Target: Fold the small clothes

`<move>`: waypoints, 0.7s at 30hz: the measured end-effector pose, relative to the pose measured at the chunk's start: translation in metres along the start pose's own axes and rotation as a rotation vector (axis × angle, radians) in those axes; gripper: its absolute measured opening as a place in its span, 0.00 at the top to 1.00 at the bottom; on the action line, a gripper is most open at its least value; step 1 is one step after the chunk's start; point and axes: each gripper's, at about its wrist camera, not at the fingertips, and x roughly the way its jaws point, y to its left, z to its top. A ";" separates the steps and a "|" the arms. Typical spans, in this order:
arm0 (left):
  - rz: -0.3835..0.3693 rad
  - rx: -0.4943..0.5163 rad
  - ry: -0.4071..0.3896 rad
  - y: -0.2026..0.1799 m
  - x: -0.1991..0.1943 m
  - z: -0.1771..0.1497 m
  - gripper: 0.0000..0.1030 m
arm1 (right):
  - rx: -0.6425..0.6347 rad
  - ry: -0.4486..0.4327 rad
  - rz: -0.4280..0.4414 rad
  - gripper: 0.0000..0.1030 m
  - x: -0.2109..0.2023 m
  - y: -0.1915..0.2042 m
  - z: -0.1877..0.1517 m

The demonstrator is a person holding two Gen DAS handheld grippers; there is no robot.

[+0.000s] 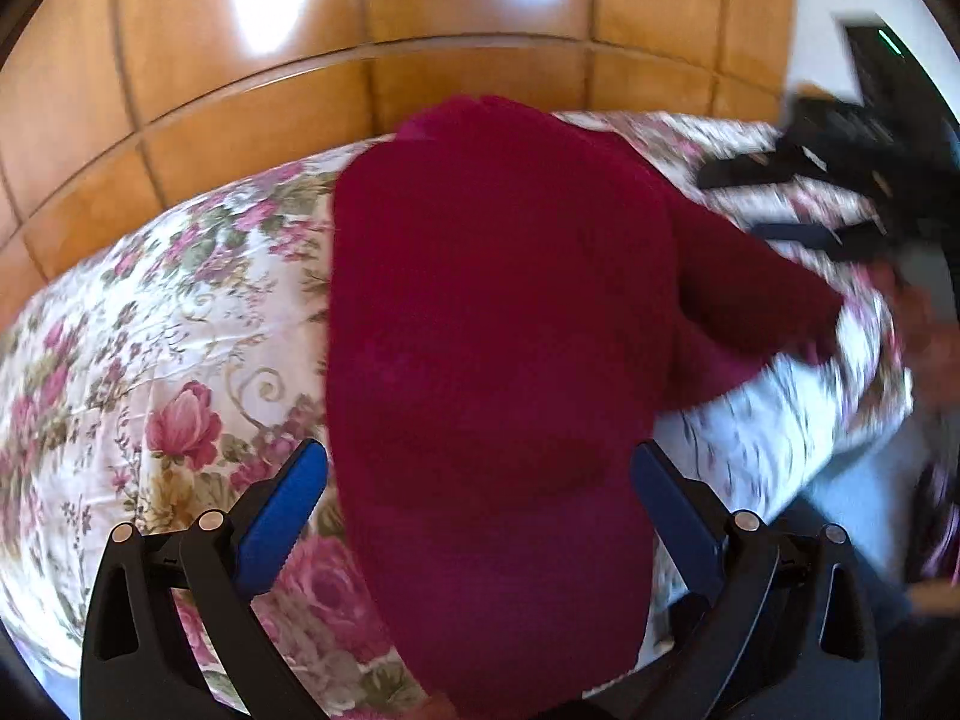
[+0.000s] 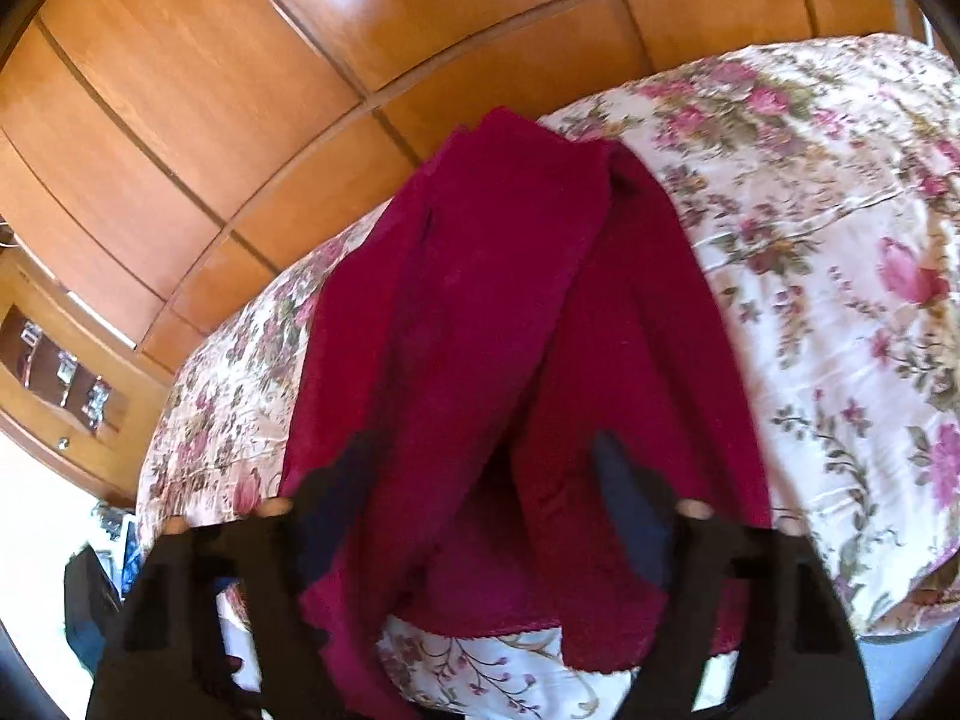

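Note:
A dark red knitted garment (image 1: 498,312) lies on the floral bedspread (image 1: 180,330), its body long towards the wooden headboard and one sleeve (image 1: 762,294) spread right. My left gripper (image 1: 480,480) is open above its near end, blue pads on either side of the cloth. In the right wrist view the same garment (image 2: 480,330) shows with folded panels. My right gripper (image 2: 480,480) is open and blurred, jaws on either side of the near hem. It also appears blurred at the far right of the left wrist view (image 1: 804,204).
A wooden headboard wall (image 1: 360,60) stands behind the bed. A wooden nightstand shelf (image 2: 54,360) with small items sits at the left. The bed edge (image 2: 480,660) drops off near me. Floral bedspread (image 2: 840,240) spreads right.

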 end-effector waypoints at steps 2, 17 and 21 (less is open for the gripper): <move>-0.017 0.027 0.035 -0.004 0.005 -0.006 0.12 | 0.021 0.051 0.027 0.51 0.014 -0.002 0.001; -0.156 -0.186 -0.020 0.057 -0.024 0.002 0.99 | -0.221 -0.007 0.034 0.92 0.015 0.045 0.022; -0.098 -0.330 -0.073 0.107 -0.030 0.018 0.99 | -0.270 -0.144 -0.050 0.92 -0.029 0.034 0.054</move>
